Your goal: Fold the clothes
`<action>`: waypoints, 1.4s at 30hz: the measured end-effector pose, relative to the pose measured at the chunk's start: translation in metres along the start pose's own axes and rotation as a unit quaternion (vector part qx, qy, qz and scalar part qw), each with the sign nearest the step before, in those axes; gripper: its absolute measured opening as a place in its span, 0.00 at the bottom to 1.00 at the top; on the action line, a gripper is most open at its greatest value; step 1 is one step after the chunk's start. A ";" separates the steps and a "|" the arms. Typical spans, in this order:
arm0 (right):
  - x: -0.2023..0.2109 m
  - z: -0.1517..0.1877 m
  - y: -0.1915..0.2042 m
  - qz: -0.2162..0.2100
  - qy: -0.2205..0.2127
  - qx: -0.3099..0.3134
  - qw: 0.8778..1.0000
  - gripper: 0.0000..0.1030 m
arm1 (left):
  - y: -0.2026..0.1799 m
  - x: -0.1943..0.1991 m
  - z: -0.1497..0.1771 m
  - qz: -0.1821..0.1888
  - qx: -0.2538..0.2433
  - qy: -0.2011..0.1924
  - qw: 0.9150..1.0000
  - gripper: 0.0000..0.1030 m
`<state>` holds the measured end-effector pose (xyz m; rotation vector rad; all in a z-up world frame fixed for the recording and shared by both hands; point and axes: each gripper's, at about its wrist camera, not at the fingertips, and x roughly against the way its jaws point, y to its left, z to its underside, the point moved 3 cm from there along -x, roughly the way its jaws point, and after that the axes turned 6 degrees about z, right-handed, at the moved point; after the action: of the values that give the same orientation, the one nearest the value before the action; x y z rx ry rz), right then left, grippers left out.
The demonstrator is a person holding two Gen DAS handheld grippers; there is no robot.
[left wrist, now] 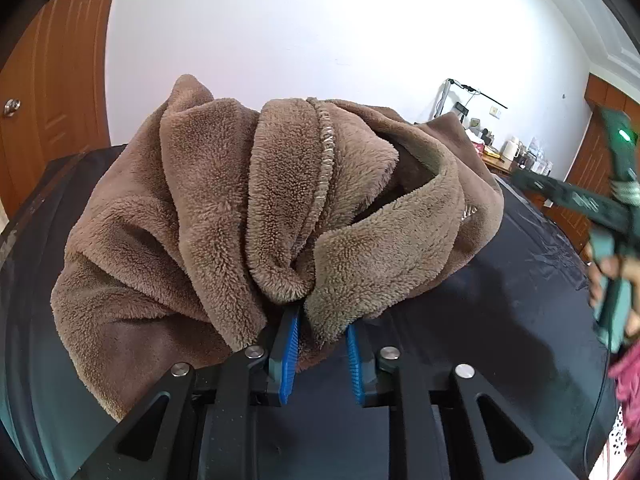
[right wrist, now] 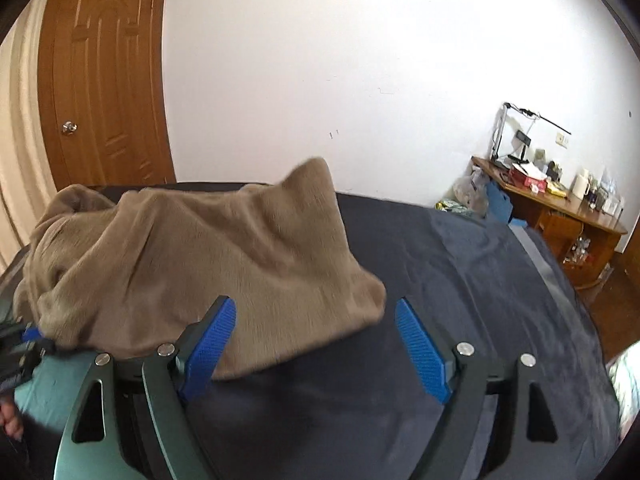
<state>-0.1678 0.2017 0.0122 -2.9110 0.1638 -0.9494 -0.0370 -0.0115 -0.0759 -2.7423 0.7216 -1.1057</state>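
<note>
L gripper [left wrist: 322, 344] pinches 1 brown fleece [left wrist: 248, 208]; R gripper [right wrist: 316, 344] agape.

The fleece garment [right wrist: 192, 256] lies bunched on the bed [right wrist: 460, 280], toward its nine o'clock side, with open bedding spreading away at three o'clock. The left gripper [left wrist: 320, 320] sits at the garment's six o'clock edge, a fold of it caught between the fingers. The right gripper [right wrist: 316, 336] hovers at the garment's near corner, its fingers spread either side of that corner. Behind the bed stands the wall [right wrist: 340, 60], with a door [right wrist: 108, 80] at ten o'clock. At two o'clock, past the bed's far corner, a cluttered desk [right wrist: 560, 216] stands against the wall, a desk lamp [right wrist: 520, 128] on it.
</note>
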 end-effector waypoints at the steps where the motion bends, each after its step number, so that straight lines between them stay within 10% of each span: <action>1: -0.009 -0.005 0.000 -0.005 0.007 -0.004 1.000 0.83 | 0.004 0.000 -0.001 0.000 -0.001 0.000 1.000 0.22; 10: -0.088 -0.048 -0.003 0.022 0.047 -0.016 0.999 0.80 | 0.005 -0.006 0.001 -0.007 -0.025 0.007 1.000 0.22; 15: -0.117 -0.048 0.005 -0.006 0.084 -0.016 0.996 0.27 | 0.007 -0.010 -0.001 -0.003 -0.025 0.011 1.000 0.22; 20: -0.101 -0.035 0.010 -0.008 0.062 0.002 0.998 0.12 | 0.008 -0.013 -0.005 -0.004 -0.029 0.012 0.999 0.22; 28: -0.009 -0.007 -0.035 0.002 -0.012 -0.050 0.999 0.11 | 0.010 -0.015 -0.013 -0.002 -0.027 0.017 0.999 0.22; 37: 0.028 0.089 -0.082 0.043 0.051 -0.102 0.993 0.12 | 0.012 -0.007 -0.021 0.007 -0.014 0.004 1.000 0.22; 40: 0.033 0.093 -0.086 0.049 0.054 -0.104 0.992 0.31 | 0.009 -0.011 -0.023 -0.002 -0.024 0.007 1.000 0.22; 42: 0.042 0.088 -0.087 0.056 0.033 -0.112 0.992 0.69 | 0.005 -0.014 -0.025 -0.005 -0.027 0.008 1.000 0.22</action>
<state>-0.0755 0.2860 -0.0248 -3.0308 0.4613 -1.0734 -0.0651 -0.0069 -0.0676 -2.7872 0.7516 -1.1279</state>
